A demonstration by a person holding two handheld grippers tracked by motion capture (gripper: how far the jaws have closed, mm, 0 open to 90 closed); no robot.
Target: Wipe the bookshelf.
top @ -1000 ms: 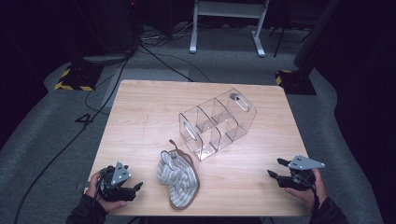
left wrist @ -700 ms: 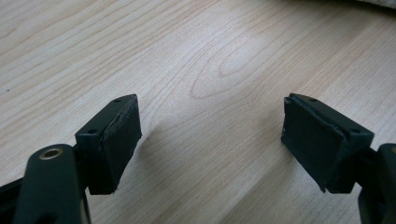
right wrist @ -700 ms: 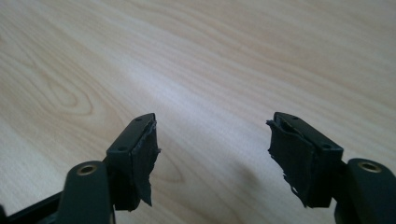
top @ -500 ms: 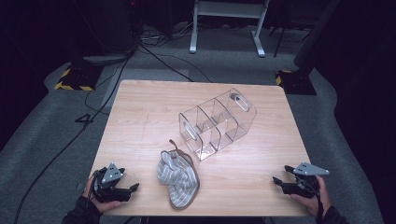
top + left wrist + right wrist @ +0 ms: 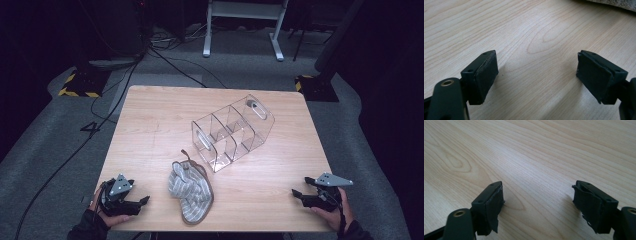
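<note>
A grey knitted slipper (image 5: 190, 190) with a brown sole lies near the table's front edge, left of centre. Behind it stands a clear plastic organiser (image 5: 233, 131) with several compartments and cut-out handles. My left gripper (image 5: 141, 201) rests low at the front left corner, held by a hand, pointing right toward the slipper; its jaws stand open over bare wood (image 5: 537, 67), and the slipper's edge (image 5: 614, 3) shows at the top right. My right gripper (image 5: 296, 194) sits at the front right corner, pointing left; its jaws have just been opening and now stand wide apart (image 5: 537, 202) with nothing between them.
The wooden table (image 5: 150, 125) is bare on its left and far side. Around it lies grey carpet with black cables (image 5: 150, 60), a white stand's legs (image 5: 240, 30) at the back, and yellow-black taped blocks (image 5: 80, 82) at both far corners.
Both hands have sunk toward the table's front edge. The right gripper's jaws have spread wider. The slipper and the organiser have not moved.
</note>
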